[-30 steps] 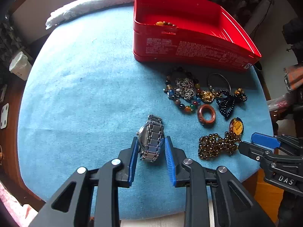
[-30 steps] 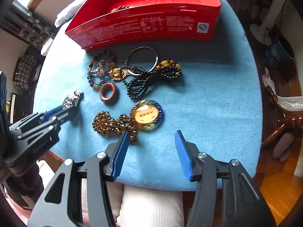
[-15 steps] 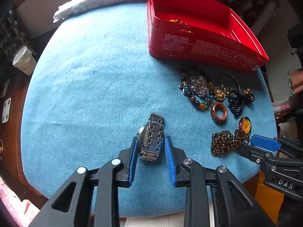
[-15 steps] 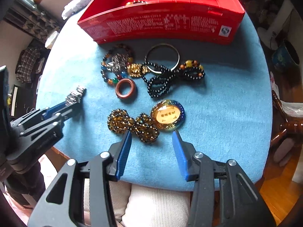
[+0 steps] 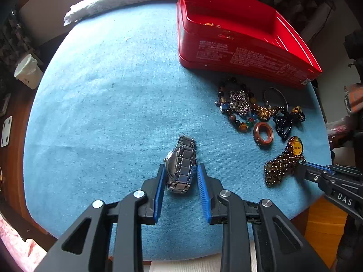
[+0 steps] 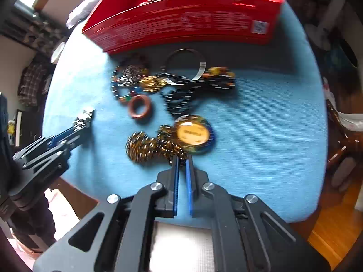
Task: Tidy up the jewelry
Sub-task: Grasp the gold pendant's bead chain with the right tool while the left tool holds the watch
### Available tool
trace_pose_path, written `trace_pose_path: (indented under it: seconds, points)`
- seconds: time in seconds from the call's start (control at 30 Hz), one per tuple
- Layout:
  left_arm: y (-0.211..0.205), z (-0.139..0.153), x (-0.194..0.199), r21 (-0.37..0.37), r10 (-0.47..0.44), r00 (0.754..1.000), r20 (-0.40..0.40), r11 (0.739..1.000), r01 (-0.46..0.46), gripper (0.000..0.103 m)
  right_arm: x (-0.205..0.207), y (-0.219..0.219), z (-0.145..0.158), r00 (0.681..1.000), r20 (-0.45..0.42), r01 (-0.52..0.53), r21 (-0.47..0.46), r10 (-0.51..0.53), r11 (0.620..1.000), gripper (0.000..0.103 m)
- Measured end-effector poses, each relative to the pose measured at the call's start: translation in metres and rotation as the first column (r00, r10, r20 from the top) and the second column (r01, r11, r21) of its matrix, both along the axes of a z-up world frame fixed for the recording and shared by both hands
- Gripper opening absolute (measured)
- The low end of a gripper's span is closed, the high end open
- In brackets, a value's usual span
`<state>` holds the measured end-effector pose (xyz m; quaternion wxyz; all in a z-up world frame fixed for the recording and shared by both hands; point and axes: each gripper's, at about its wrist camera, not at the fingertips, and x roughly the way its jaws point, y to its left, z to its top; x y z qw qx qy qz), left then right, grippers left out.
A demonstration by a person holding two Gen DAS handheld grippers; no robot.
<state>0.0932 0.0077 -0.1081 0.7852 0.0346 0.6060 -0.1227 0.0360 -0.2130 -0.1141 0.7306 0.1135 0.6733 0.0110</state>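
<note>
A silver metal watch lies on the blue cloth table, between the fingers of my left gripper, which is shut on it. My right gripper is shut on the brown bead necklace that carries a round yellow pendant; the necklace also shows in the left wrist view. The red tin box stands at the far right with a few beads inside. A brown ring, a multicoloured bead bracelet, a black bead bracelet and a thin metal bangle lie before the box.
A white rolled towel lies along the table's far edge. A white cup stands off the table at the left. The right wrist view is motion-blurred.
My right gripper moved forward and closed its fingers onto the brown bead necklace. My left gripper stays shut on the watch and has shifted slightly left of the box.
</note>
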Motion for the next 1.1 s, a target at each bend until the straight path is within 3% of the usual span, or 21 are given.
trace_pose_path:
  seconds: [0.2, 0.27, 0.3, 0.47, 0.6, 0.87, 1.1]
  points:
    - [-0.004, -0.001, 0.001, 0.0, -0.001, 1.0, -0.001, 1.0, 0.001, 0.028, -0.001, -0.019, 0.003, 0.999, -0.003, 0.035, -0.076, -0.035, 0.996, 0.007]
    - [-0.005, 0.0, 0.002, 0.002, -0.003, 1.0, -0.001, 1.0, 0.003, 0.028, -0.003, -0.033, 0.005, 0.997, -0.006, 0.076, -0.102, -0.077, 0.992, 0.02]
    - [-0.007, 0.0, 0.002, 0.003, -0.005, 1.0, 0.0, 1.0, 0.005, 0.028, -0.004, -0.037, 0.007, 0.996, -0.007, 0.088, -0.105, -0.089, 0.991, 0.021]
    - [-0.013, 0.003, 0.002, -0.004, -0.021, 1.0, 0.004, 1.0, 0.021, 0.028, -0.009, -0.033, 0.012, 0.992, -0.01, 0.126, 0.015, -0.126, 0.992, 0.021]
    - [-0.014, -0.001, 0.003, -0.006, -0.024, 1.0, -0.002, 1.0, 0.024, 0.028, -0.004, -0.026, 0.005, 0.988, -0.031, 0.153, 0.057, -0.151, 0.987, 0.023]
    - [-0.014, -0.003, 0.009, -0.01, -0.017, 1.0, 0.0, 1.0, 0.017, 0.028, 0.011, -0.027, -0.002, 0.976, -0.05, 0.212, 0.049, -0.21, 0.976, 0.025]
    - [-0.014, -0.004, 0.009, -0.012, -0.016, 1.0, 0.002, 1.0, 0.016, 0.028, 0.018, -0.022, -0.004, 0.988, -0.041, 0.15, -0.034, -0.152, 0.988, 0.024]
